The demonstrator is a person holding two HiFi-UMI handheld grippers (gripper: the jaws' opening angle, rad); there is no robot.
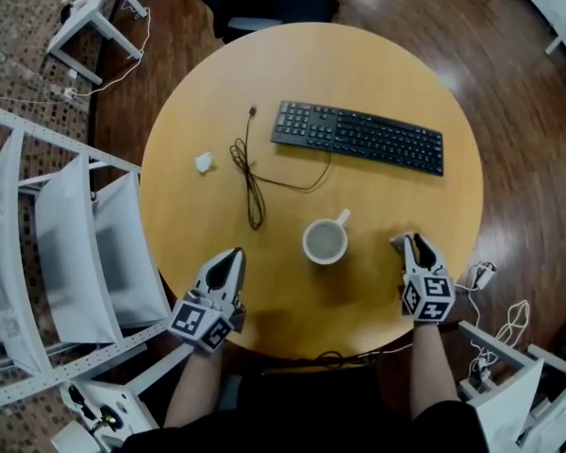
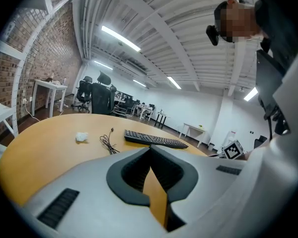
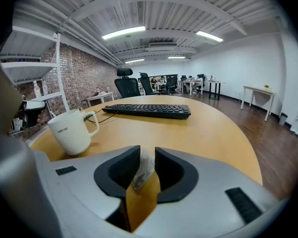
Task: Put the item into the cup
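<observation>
The white ribbed cup (image 1: 324, 241) stands upright near the table's front, with its handle toward the keyboard. It also shows in the right gripper view as the cup (image 3: 72, 131) to the left. My right gripper (image 1: 410, 242) rests on the table to the right of the cup, apart from it. In the right gripper view the right gripper (image 3: 147, 155) is shut on a small white crumpled item (image 3: 141, 170) wedged between its pads. My left gripper (image 1: 228, 262) lies at the table's front left, its jaws together with nothing in them, as the left gripper (image 2: 150, 150) shows.
A black keyboard (image 1: 358, 137) lies across the far side of the round wooden table (image 1: 406, 83). A coiled black cable (image 1: 250, 173) runs left of the cup. A second white crumpled scrap (image 1: 204, 162) sits at the table's left. White shelving (image 1: 66, 225) stands left of the table.
</observation>
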